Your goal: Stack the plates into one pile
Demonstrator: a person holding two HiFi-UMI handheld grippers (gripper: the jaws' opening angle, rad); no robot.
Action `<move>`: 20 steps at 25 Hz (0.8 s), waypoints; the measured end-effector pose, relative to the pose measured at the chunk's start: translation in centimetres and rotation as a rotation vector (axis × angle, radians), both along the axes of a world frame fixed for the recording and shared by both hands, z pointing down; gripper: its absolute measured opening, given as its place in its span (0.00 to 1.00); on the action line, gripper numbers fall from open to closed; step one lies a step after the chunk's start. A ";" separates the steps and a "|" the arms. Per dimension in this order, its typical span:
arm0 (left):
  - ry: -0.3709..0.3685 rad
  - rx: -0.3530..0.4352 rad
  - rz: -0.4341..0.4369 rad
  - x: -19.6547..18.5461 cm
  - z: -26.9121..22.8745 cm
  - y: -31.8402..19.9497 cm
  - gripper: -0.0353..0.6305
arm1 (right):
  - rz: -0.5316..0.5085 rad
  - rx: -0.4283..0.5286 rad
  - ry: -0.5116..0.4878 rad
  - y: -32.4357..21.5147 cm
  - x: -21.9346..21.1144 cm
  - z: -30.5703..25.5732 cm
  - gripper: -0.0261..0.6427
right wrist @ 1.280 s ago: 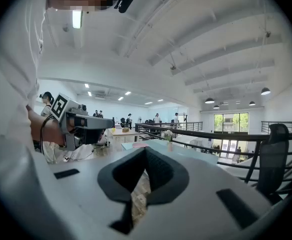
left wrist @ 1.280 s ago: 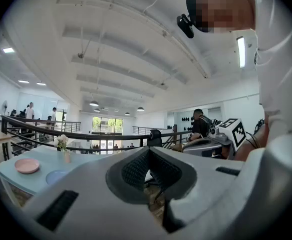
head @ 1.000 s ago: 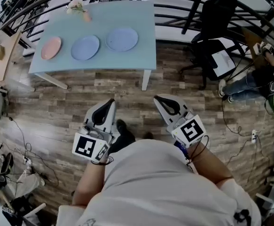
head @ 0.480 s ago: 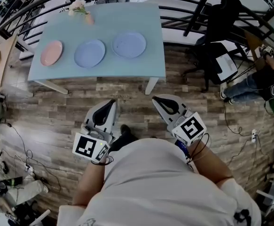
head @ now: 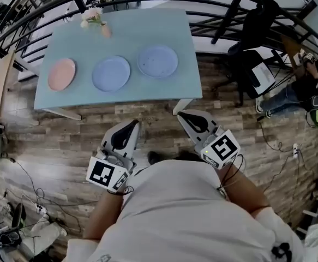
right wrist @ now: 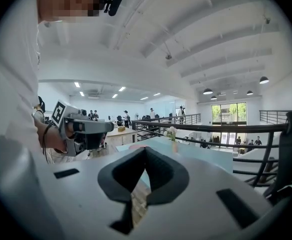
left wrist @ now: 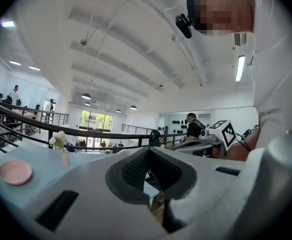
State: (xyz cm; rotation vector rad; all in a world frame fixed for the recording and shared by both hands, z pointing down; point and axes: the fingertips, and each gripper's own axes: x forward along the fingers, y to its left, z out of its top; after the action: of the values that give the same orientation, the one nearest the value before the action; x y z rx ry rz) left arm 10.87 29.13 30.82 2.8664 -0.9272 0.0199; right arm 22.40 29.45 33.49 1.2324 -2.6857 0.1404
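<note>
Left claw (head: 130,125) and right claw (head: 184,115) are both pinched together and empty, well short of the flower vase (head: 105,30), presumably because the counter (head: 148,31) is out of reach. The pink plate (head: 61,73), blue plate (head: 111,73) and lilac plate (head: 157,60) lie apart in a row this side of that vase.

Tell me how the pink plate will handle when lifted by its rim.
The pink plate looks rigid, so it should probably keep its shape rather than flop. It is shallow and lies flat on the table, so it likely won't roll or tip, but a jaw may struggle to get under its low rim. Its smooth-looking surface could be slippery.
</note>
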 end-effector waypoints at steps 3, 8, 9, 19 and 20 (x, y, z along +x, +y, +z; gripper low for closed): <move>-0.003 0.004 0.005 -0.2 0.1 -1.0 0.06 | 0.000 -0.011 0.004 -0.9 -0.4 0.3 0.05; -0.015 0.002 -0.011 -0.1 0.5 -2.8 0.06 | -0.010 -0.025 -0.001 -2.9 -0.1 1.0 0.05; -0.019 0.002 -0.018 -0.1 0.5 -3.2 0.06 | -0.016 -0.025 -0.002 -3.4 0.0 1.1 0.05; -0.034 -0.054 -0.108 1.8 2.0 -9.6 0.06 | -0.085 -0.058 -0.006 -10.8 2.8 3.1 0.05; -0.037 -0.058 -0.112 2.4 2.2 -10.4 0.06 | -0.090 -0.066 -0.005 -11.7 3.4 3.3 0.05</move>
State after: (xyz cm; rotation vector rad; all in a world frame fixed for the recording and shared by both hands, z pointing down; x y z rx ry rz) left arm 13.22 18.74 32.98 2.7658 -1.0741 0.0876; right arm 25.85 17.76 36.82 1.0926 -2.7117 0.2174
